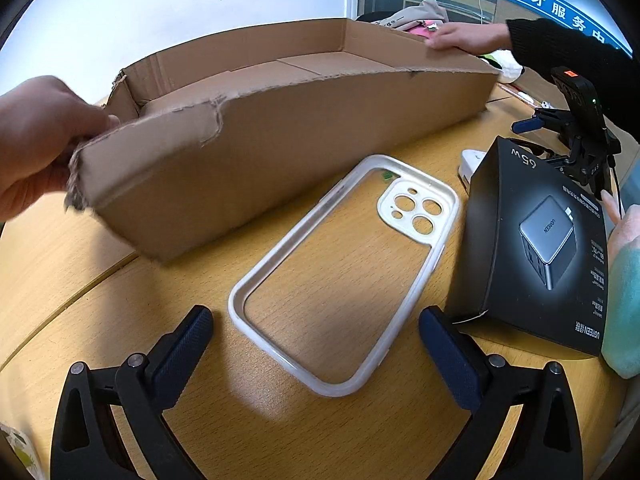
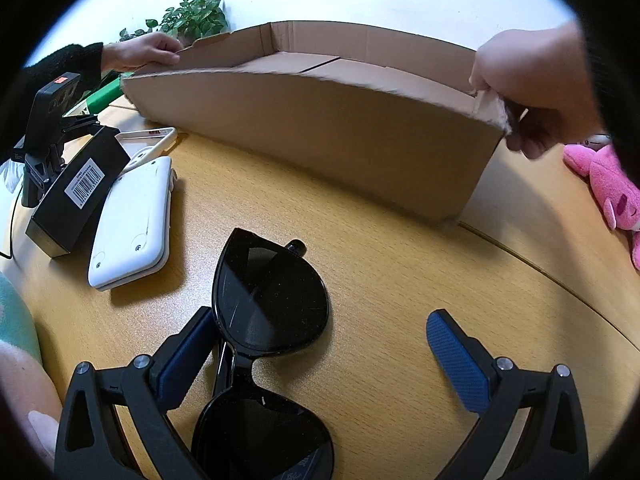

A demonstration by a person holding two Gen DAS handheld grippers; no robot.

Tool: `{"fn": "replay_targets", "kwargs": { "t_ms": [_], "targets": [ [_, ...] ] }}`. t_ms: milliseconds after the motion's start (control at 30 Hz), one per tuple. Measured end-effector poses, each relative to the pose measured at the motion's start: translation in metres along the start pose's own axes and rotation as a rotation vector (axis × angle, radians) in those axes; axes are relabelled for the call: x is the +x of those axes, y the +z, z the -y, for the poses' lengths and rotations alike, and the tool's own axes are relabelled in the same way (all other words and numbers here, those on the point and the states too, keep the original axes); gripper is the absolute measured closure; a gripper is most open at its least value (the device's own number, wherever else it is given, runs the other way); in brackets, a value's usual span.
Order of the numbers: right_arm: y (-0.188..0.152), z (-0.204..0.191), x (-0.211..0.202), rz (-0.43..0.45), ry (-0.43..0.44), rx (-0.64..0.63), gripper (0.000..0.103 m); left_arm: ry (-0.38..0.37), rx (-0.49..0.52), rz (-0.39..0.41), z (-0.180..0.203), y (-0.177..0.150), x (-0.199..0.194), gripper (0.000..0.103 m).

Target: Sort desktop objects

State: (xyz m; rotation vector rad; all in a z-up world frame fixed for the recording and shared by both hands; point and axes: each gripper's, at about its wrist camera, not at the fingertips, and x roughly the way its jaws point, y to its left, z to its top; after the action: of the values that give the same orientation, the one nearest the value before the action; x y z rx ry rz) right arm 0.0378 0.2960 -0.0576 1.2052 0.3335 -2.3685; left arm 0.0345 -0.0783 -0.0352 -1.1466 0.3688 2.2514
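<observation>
**A:** Where did your grippers stand at that moment?

**B:** Your left gripper (image 1: 316,334) hung spread wide and empty over the bench (image 1: 100,312), its fingers flanking the near end of the clear phone case (image 1: 344,276) without touching it. Your right gripper (image 2: 320,346) was also released, holding nothing; its left pad sat just beside the frame of the black sunglasses (image 2: 264,320), the other pad well apart at 3 o'clock.

**A:** And the rest of the things to sort?

**B:** The black charger box (image 1: 532,248) lay at 3 o'clock of the case, partly resting on a white device (image 2: 132,224). The cardboard box (image 1: 280,136) sat at 12 o'clock, open, with nothing visible inside. Two bare hands that were not yours gripped it: one on the torn corner (image 1: 36,140), one on the far end (image 1: 464,36).

**A:** What could have gone wrong from there?

**B:** That box looked unsettled, blurred at the held corner. Had you carried anything over while it was moving, you might have struck the wall or those hands. The case is thin and flat on the wood; closing low could have skidded it away. On the sunglasses, pinching a lens instead of the frame risked scratching or a slip.
</observation>
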Motion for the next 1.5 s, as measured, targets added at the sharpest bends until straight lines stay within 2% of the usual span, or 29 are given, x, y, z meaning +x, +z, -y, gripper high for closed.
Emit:
{"fn": "replay_targets", "kwargs": {
  "t_ms": [1000,1100,1200,1333,1400,1500],
  "targets": [
    [-0.001,0.005,-0.001,0.001,-0.002,0.008,0.0,0.001,-0.004,-0.001,-0.001,0.0,-0.001,0.0],
    [-0.004,0.005,-0.001,-0.009,-0.015,0.026,0.0,0.004,-0.007,-0.001,-0.002,0.001,-0.002,0.0],
    [-0.009,0.006,-0.007,-0.055,-0.036,0.061,0.0,0.003,-0.015,0.0,-0.001,0.002,-0.001,0.0],
    [-0.031,-0.001,-0.02,-0.075,-0.114,0.172,0.0,0.018,-0.023,-0.024,0.005,-0.003,-0.005,0.0],
    [-0.042,-0.003,-0.029,-0.079,-0.146,0.218,0.001,0.041,-0.055,-0.028,0.005,-0.009,-0.01,0.0],
    [-0.055,-0.011,-0.041,-0.097,-0.182,0.22,0.001,0.089,-0.132,-0.055,0.007,-0.017,-0.018,0.0]
  ]
}}
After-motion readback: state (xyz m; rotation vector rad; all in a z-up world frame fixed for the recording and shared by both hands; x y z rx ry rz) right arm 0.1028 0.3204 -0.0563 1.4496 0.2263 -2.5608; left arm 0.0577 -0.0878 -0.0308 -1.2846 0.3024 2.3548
